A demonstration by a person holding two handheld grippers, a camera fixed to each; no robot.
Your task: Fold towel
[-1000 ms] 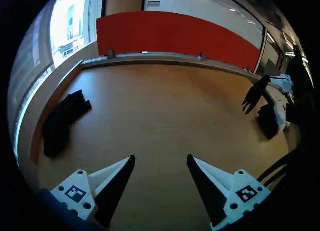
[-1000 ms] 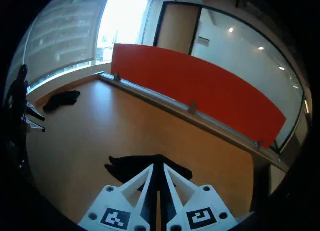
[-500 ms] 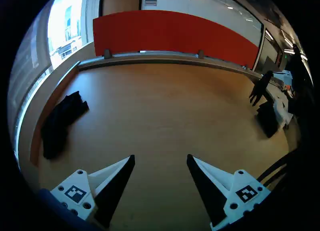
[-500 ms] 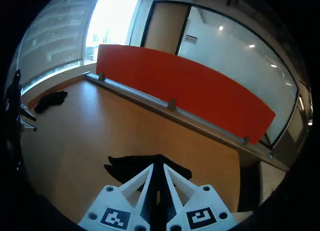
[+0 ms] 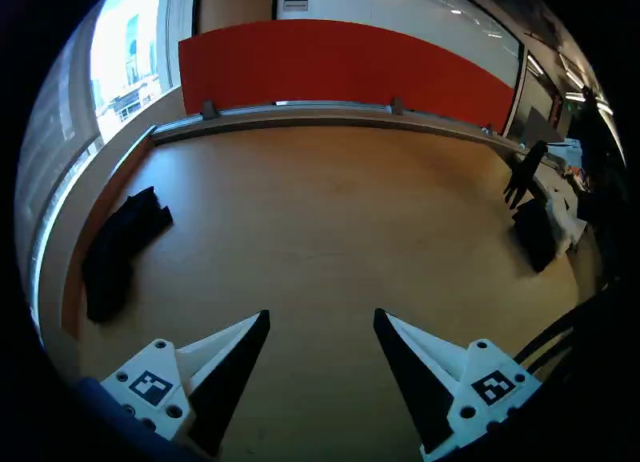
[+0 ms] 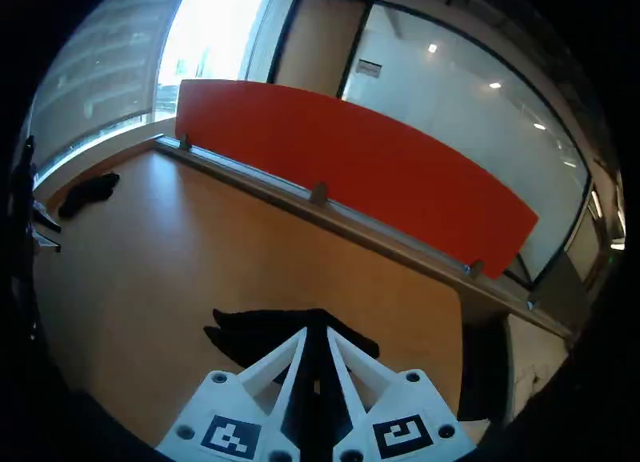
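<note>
Here, wooden table [image 5: 336, 198], dark towel [image 6: 248, 335], red partition [image 5: 344, 62], bright window [image 5: 126, 66]

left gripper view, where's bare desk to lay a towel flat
The wide middle of the desk is bare, from the red divider to the open left gripper. Crowded: dark cloth pile at left edge, black towel at right.

Towel [image 6: 248, 335] partly behind right hand-held gripper [image 6: 318, 333]

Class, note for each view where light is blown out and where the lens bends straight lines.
Left gripper view: the window at upper left is overexposed; the red partition bows. Right gripper view: the window glares white; the partition curves, and the dark towel shows no detail.
</note>
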